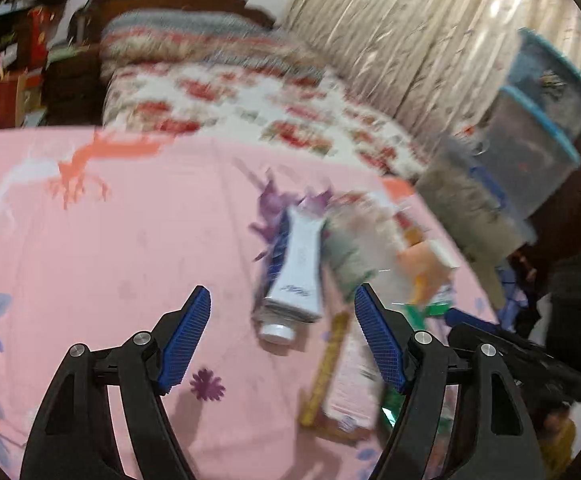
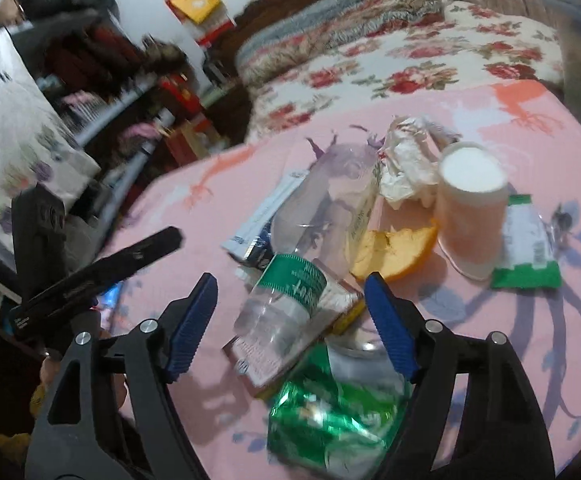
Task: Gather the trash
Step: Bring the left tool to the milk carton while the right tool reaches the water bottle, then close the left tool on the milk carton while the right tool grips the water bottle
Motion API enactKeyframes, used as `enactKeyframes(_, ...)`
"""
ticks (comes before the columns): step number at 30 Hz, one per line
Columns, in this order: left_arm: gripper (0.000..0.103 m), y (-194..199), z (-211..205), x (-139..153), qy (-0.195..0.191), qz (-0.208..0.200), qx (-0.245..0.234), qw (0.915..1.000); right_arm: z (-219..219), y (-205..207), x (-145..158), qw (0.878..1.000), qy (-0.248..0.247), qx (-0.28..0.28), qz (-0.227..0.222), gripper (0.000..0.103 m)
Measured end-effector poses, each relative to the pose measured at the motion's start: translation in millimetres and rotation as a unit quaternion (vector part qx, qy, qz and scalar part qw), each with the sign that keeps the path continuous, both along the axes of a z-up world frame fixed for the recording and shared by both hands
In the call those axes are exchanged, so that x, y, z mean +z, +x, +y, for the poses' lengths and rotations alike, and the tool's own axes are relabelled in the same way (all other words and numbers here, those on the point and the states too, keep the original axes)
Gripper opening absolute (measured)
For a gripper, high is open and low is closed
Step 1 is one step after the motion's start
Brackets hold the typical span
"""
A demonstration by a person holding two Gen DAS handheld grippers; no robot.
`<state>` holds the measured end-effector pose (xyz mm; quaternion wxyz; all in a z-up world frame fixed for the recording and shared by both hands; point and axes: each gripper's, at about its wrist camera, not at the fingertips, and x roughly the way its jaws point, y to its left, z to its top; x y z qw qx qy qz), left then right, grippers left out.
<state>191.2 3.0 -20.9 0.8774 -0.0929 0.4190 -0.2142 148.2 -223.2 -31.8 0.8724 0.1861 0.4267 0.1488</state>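
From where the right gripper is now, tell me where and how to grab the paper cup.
Take the paper cup across its side wall, about halfway up, coming from the near side where the right gripper is. It seems to stand upside down, closed end on top, so there is no open rim to pinch. The orange peel lies against its left, so keep clear of it.

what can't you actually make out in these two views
- Left wrist view: motion blur smears the trash right of the white tube; the things there cannot be told apart.
- Left wrist view: contents of the stacked blue-lidded bins are blurred behind cloudy walls.
- Right wrist view: print on the clear bottle's green label is too smeared to read.
- Right wrist view: the green wrapper is partly hidden by the right tool.
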Motion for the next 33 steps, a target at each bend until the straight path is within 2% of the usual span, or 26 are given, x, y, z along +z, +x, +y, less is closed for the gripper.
enactKeyframes(6,0.076,24.2,-16.2,-27.3,0.021,0.02,0.005,0.9996,15.0,37.3,-16.4,0.996,-0.076,-0.011,0.05,0.08)
enactKeyframes(9,0.076,30.0,-23.9,-29.7,0.019,0.018,-0.003,0.9997,17.4,48.3,-21.9,0.994,-0.09,-0.008,0.066,0.081)
enactKeyframes(11,0.076,32.0,-24.0,-31.2,0.025,0.015,0.009,0.9995,16.4,54.9,-25.4,0.993,-0.088,-0.006,0.075,0.081)
enactKeyframes(12,0.076,33.3,-23.2,-33.2,0.019,0.021,0.007,0.9996,15.0,56.9,-27.1,0.993,-0.083,-0.006,0.081,0.08)
enactKeyframes(14,0.076,35.9,-20.3,-36.6,0.004,0.034,0.004,0.9994,10.2,61.0,-31.7,0.994,-0.059,-0.004,0.094,0.065)
enactKeyframes(15,0.077,36.2,-19.7,-36.3,0.004,0.033,0.005,0.9994,7.9,61.6,-32.8,0.994,-0.051,-0.004,0.095,0.065)
enactKeyframes(19,0.081,35.4,-22.6,-34.3,0.004,0.024,0.0,0.9997,0.6,55.2,-32.9,0.996,-0.033,-0.001,0.082,0.064)
enactKeyframes(26,0.081,39.5,-51.7,-46.5,0.051,0.03,-0.016,0.9981,-14.8,29.2,-6.4,0.999,0.017,0.002,0.027,0.064)
enactKeyframes(28,0.078,44.7,-56.1,-54.8,0.061,0.04,-0.011,0.9972,-22.4,16.7,3.4,0.999,0.042,0.001,0.008,0.064)
enactKeyframes(30,0.054,49.7,-57.5,-64.4,0.06,0.055,-0.015,0.9966,-30.5,3.1,11.3,0.998,0.059,-0.001,-0.012,0.064)
enactKeyframes(33,0.052,47.3,-52.4,-64.3,0.054,0.048,-0.009,0.9973,-49.2,-17.8,21.9,0.996,0.079,-0.016,-0.036,0.064)
